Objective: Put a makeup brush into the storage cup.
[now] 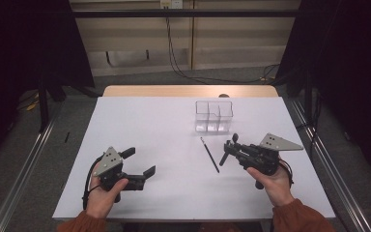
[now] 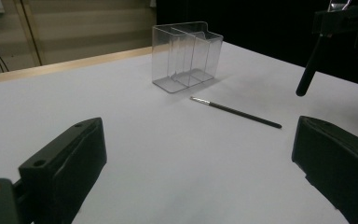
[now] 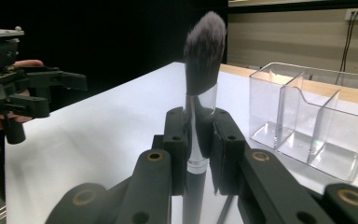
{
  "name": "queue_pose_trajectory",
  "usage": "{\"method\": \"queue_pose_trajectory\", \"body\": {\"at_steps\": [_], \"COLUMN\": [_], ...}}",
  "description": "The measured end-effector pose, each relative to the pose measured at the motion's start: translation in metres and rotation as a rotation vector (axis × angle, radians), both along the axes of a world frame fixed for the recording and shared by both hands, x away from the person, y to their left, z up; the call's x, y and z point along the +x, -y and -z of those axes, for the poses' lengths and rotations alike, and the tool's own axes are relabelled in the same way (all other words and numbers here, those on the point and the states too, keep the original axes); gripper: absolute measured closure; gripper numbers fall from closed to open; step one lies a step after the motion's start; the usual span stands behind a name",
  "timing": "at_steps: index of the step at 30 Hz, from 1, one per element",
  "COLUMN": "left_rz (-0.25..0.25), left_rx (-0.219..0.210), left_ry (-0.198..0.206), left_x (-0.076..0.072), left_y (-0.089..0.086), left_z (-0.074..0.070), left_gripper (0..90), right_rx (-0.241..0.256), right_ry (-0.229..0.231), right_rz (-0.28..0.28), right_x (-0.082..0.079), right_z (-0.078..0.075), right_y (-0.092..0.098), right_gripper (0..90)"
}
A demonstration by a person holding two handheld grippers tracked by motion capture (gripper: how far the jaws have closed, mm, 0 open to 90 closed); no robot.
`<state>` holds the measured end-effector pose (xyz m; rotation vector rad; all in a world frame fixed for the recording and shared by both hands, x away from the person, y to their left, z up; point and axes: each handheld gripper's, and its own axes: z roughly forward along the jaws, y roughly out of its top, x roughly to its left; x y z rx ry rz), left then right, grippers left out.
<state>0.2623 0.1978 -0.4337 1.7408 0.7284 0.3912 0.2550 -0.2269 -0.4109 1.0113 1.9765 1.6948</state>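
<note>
Clear organizer [image 1: 214, 116], upper centre of high view: rigid thin plastic, likely light, tippable; three compartments visible, all look empty.

Right gripper [image 1: 230, 147], right of centre: jaws clamped on makeup brush [image 3: 199, 98] at ferrule. Brush light, stiff handle, soft bristles, slick ferrule; grip there sensible. Handle end cut off at frame bottom.

Left gripper [image 1: 140, 162], lower left: jaws spread, empty.

Thin liner brush [image 1: 210, 154], centre: slender, flat on table, hard to pinch; tip hard to make out.

Rust-orange sleeves [image 1: 297, 217]; each black claw [image 1: 142, 161] carries a grey three-cornered plate [image 1: 107, 160] and black cable [image 1: 86, 186].
</note>
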Motion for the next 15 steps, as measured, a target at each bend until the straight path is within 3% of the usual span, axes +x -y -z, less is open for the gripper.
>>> {"method": "queue_pose_trajectory", "body": {"at_steps": [3, 12, 15], "left_rz": [-0.014, -0.071, -0.111], "left_rx": [-0.013, 0.022, -0.018], "left_ry": [0.009, -0.006, -0.020], "left_x": [-0.001, -0.010, -0.014], "left_y": [-0.006, -0.034, -0.044], "left_z": [-0.002, 0.007, 0.009], "left_gripper": [3.2, 3.2, 2.8], "right_rx": [0.000, -0.017, -0.019], "right_ry": [0.005, 0.006, 0.014], "right_rz": [0.009, 0.028, 0.026], "right_x": [0.000, 0.006, 0.008], "right_z": [0.000, -0.001, -0.004], "right_y": [0.002, 0.006, 0.007], "right_gripper": [78.6, 78.6, 78.6]}}
